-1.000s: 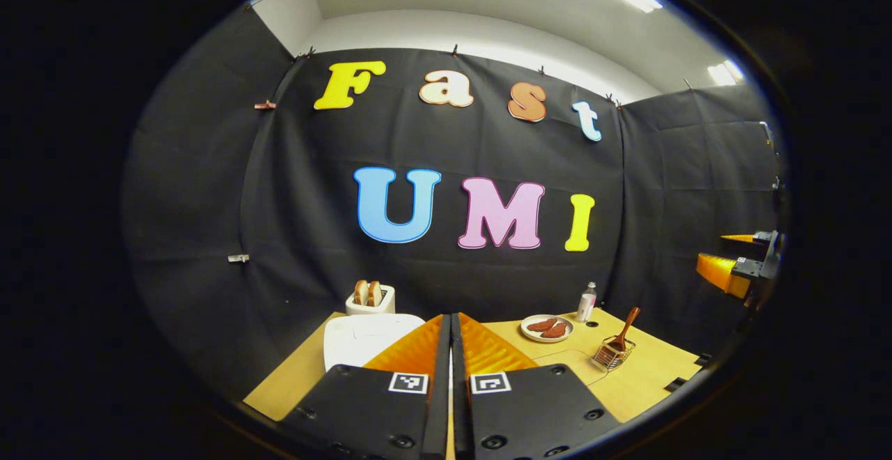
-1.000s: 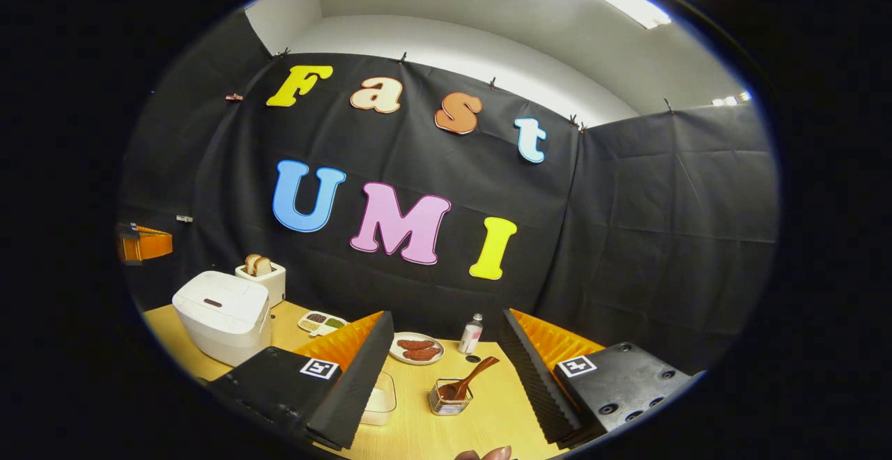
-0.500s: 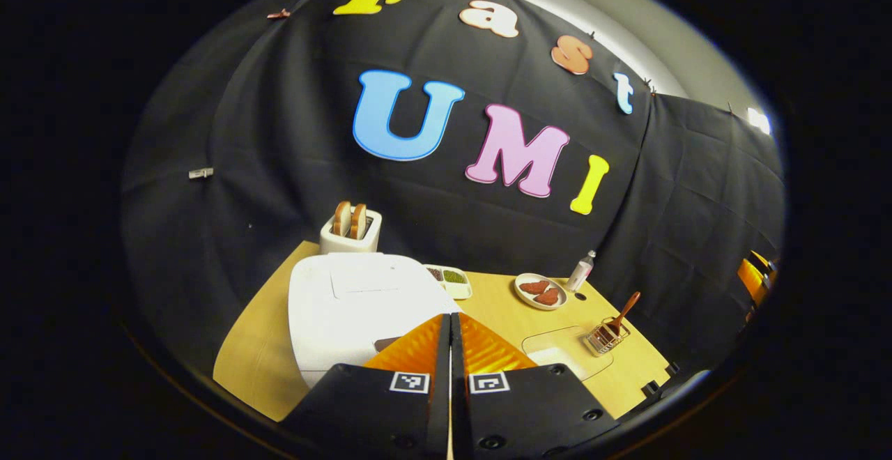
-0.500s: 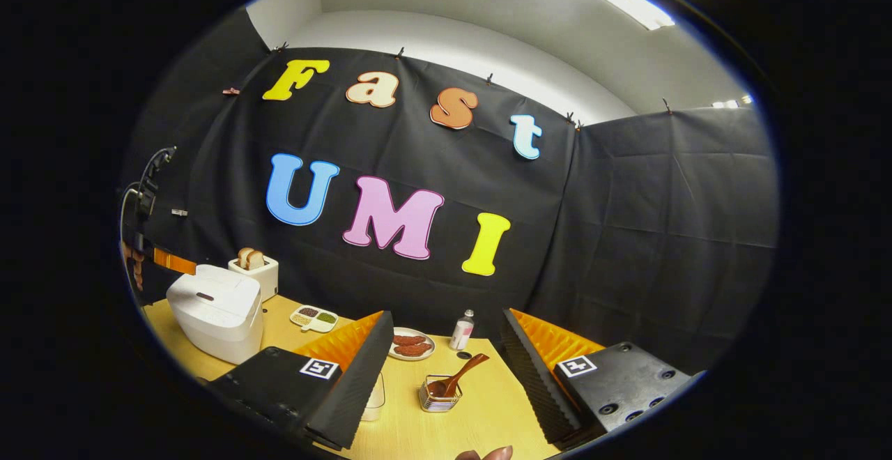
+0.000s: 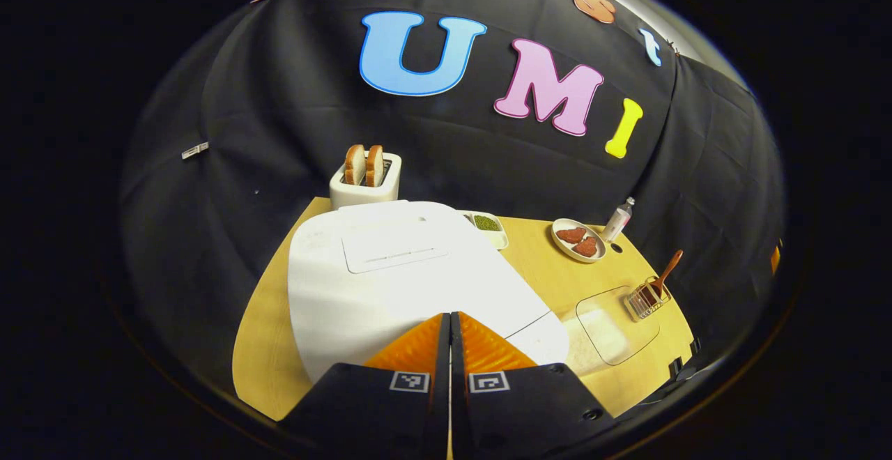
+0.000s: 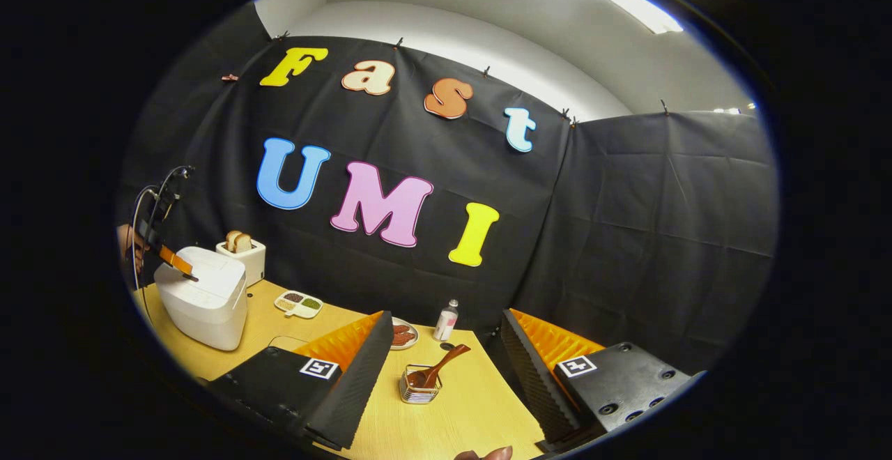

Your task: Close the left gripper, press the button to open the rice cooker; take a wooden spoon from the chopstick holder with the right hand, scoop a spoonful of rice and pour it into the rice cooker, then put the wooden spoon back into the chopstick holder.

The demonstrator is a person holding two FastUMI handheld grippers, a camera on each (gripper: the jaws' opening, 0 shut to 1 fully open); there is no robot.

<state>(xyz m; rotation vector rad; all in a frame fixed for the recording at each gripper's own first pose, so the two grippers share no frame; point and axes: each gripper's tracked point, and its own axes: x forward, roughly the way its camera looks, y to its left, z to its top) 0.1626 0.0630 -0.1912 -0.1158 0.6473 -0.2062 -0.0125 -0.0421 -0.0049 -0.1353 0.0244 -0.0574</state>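
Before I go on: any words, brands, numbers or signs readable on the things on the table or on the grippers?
Readable text: none.
Bottle label: too small to read.
Rice cooker lid: faint marks, too blurred to read.
Square tags on the left gripper: coded patterns, no words.
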